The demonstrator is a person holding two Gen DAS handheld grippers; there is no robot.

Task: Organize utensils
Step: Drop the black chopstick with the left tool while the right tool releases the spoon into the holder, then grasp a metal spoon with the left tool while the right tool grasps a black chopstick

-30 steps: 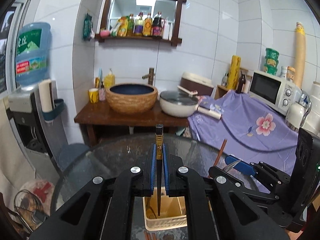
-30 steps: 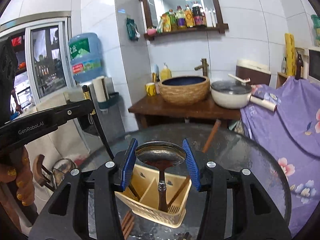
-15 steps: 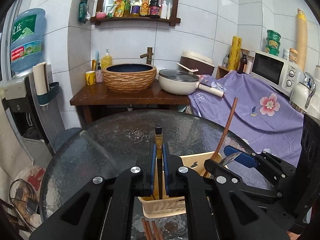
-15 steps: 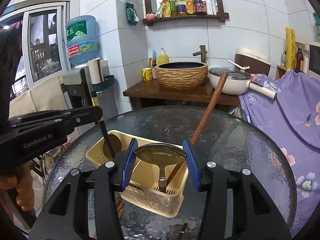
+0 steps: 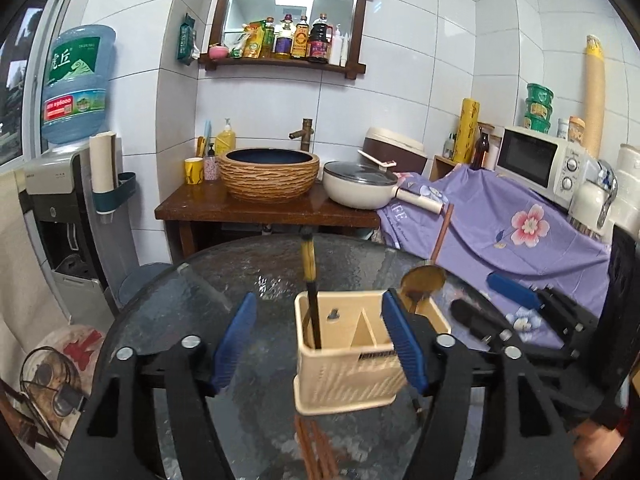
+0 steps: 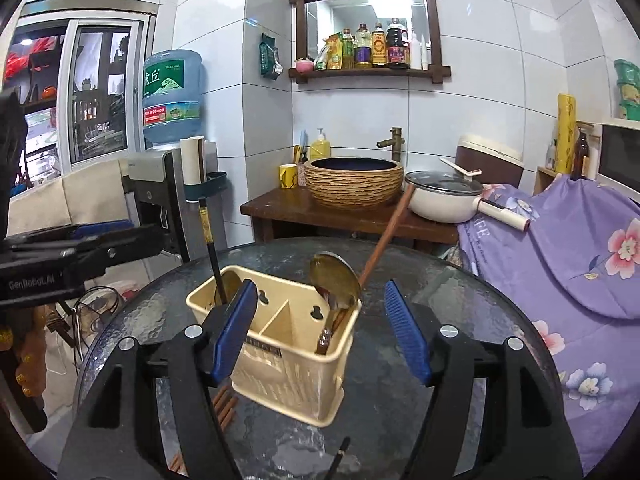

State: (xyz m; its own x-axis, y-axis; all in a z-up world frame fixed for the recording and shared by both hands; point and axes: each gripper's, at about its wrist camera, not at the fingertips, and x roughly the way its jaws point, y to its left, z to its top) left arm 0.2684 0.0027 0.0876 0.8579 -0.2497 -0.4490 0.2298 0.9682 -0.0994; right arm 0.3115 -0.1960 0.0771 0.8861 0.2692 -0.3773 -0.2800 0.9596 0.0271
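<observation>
- At the far left of the right wrist view, a window (image 6: 100,92) is seen, with a water dispenser (image 6: 160,184) beside it carrying a blue bottle (image 6: 172,96).
- A white tiled wall (image 5: 420,80) is seen behind everything; a dark wooden shelf (image 5: 286,24) with a mirror and a row of sauce bottles is fixed to it.
- Below the shelf, a wooden counter (image 5: 264,212) is seen bearing a yellow cup (image 5: 193,171), a woven brown basin (image 5: 270,174) under a tap, and a cream pan (image 5: 358,190) with a glass lid.
- To the right, a purple flowered cloth (image 5: 520,232) is draped over furniture, with a white microwave (image 5: 536,160) standing on it.
- In the foreground, a round table (image 6: 440,320) of dark textured glass is shown.
- A cream plastic caddy (image 5: 344,376) with compartments stands on the table, with reddish chopsticks (image 5: 316,448) lying just in front of it.
- A dark-handled utensil (image 5: 312,292) stands in the caddy's left compartment; a brass ladle (image 6: 334,280) with a long wooden handle leans in the right one.
- The left gripper (image 5: 318,344) is seen with its blue jaws opening, apart from the dark-handled utensil between them.
- The right gripper (image 6: 322,332) is likewise opening, nothing gripped, the ladle standing free between the pads.
</observation>
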